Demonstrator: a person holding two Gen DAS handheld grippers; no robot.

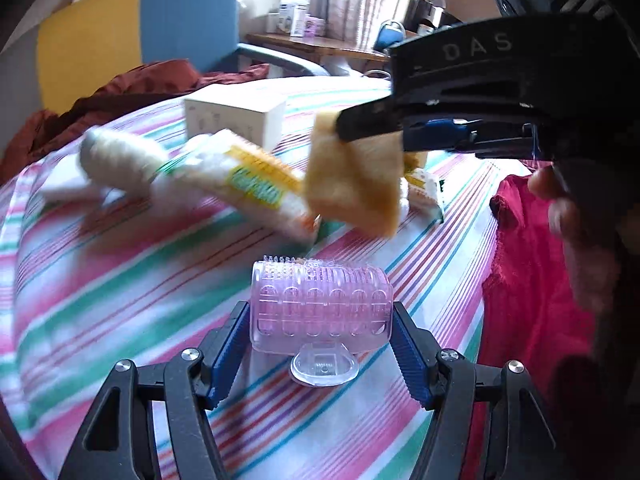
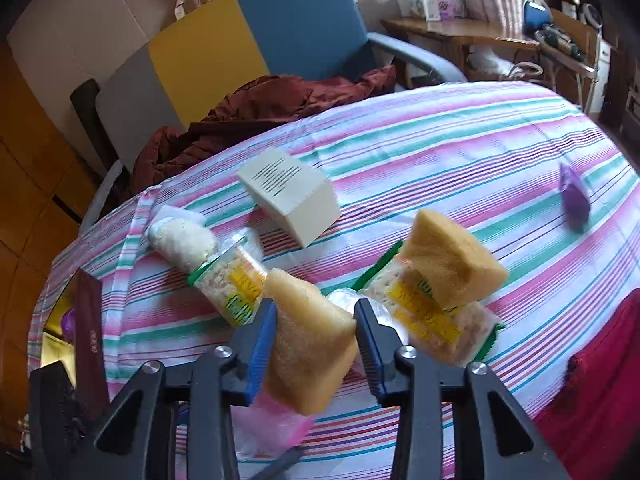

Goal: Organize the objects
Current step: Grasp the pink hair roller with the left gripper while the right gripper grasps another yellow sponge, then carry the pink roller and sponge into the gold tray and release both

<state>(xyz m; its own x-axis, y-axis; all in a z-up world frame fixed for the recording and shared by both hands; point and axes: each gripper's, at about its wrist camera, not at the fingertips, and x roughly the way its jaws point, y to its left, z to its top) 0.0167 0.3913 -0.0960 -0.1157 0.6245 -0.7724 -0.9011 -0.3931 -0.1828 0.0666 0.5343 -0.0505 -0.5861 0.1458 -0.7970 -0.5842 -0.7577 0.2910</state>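
Note:
My left gripper (image 1: pixel 320 338) is shut on a clear pink plastic holder with a suction cup (image 1: pixel 320 304), held above the striped bed sheet (image 1: pixel 120 300). My right gripper (image 2: pixel 316 344) is shut on a yellow sponge (image 2: pixel 308 340); in the left wrist view the same gripper (image 1: pixel 360 128) holds that sponge (image 1: pixel 352 176) in the air above the holder. A second yellow sponge (image 2: pixel 448 260) rests on a noodle packet (image 2: pixel 432 316). Another noodle packet (image 2: pixel 236 280) lies to the left, also seen blurred in the left wrist view (image 1: pixel 248 180).
A white box (image 2: pixel 292 204) stands behind the packets. A white roll (image 2: pixel 184 240) lies at the left. A purple pouch (image 2: pixel 574 196) lies far right. Red cloth (image 2: pixel 592 360) covers the right edge. A dark red box (image 2: pixel 88 340) sits left. A chair (image 2: pixel 304 24) stands beyond.

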